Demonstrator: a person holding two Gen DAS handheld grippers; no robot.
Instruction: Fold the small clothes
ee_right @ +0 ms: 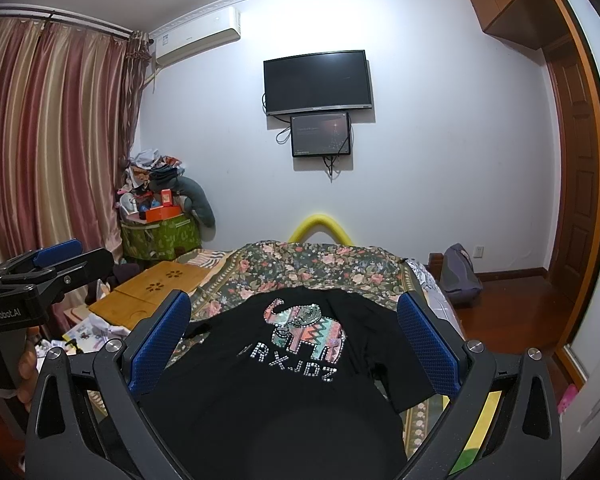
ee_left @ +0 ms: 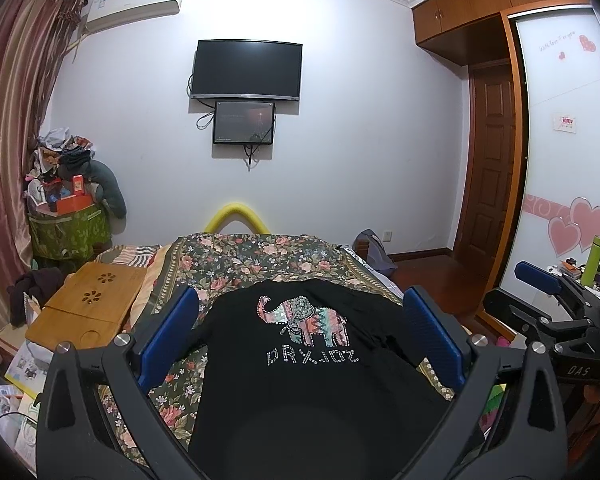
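A small black shirt [ee_left: 300, 380] [ee_right: 260, 392] with a sequinned elephant and studded lettering lies spread on the floral bedspread [ee_left: 260, 256] [ee_right: 320, 268], hem towards me. Its right sleeve [ee_right: 396, 364] is rumpled at the bed's right edge. My left gripper [ee_left: 302, 298] hovers open above the shirt, one blue pad on each side of the print and nothing between them. My right gripper [ee_right: 294, 302] is open in the same way over the shirt. Each gripper shows in the other's view: the right gripper [ee_left: 538, 278] at the side, the left gripper [ee_right: 58, 252] held by a hand.
A bamboo lap tray [ee_left: 88, 312] [ee_right: 156, 288] rests at the bed's left side above scattered papers [ee_left: 16, 380]. A green bag [ee_left: 68, 232] piled with clutter stands by the curtain. A yellow foam tube [ee_left: 236, 216] arches at the far end. A grey bag [ee_right: 458, 276] sits on the wooden floor at right.
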